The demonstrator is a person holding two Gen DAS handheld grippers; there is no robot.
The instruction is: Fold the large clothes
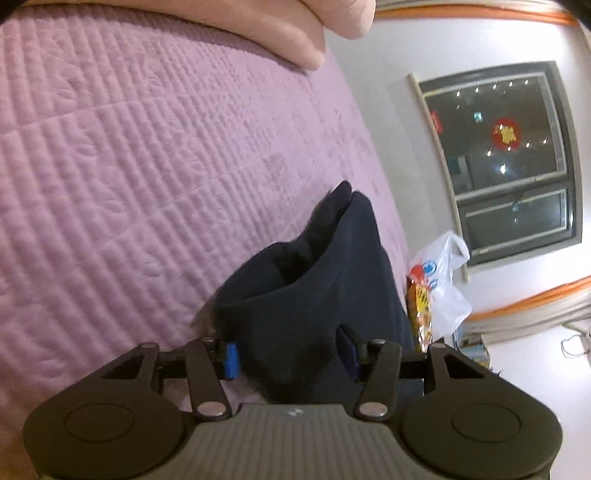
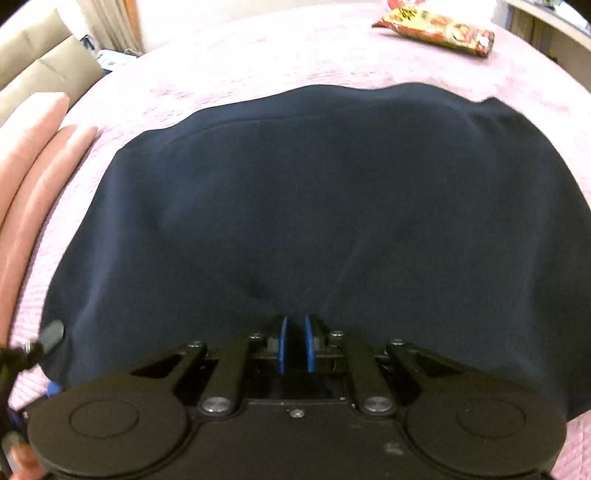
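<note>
I see one pink quilt (image 2: 258,48) covering the bed, with one dark navy garment (image 2: 314,203) spread across it. My two claws: the left gripper (image 1: 291,354) is spread wide around bunched cloth; the right gripper (image 2: 295,345) pinches the near edge. One snack packet (image 2: 439,31) lies beyond.

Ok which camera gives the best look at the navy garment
The right wrist view: the navy garment spreads across the pink quilted bedspread, outline mostly visible, with the right tongs pinching its near edge. The left wrist view shows only a bunched fold between the open left tongs.
</note>
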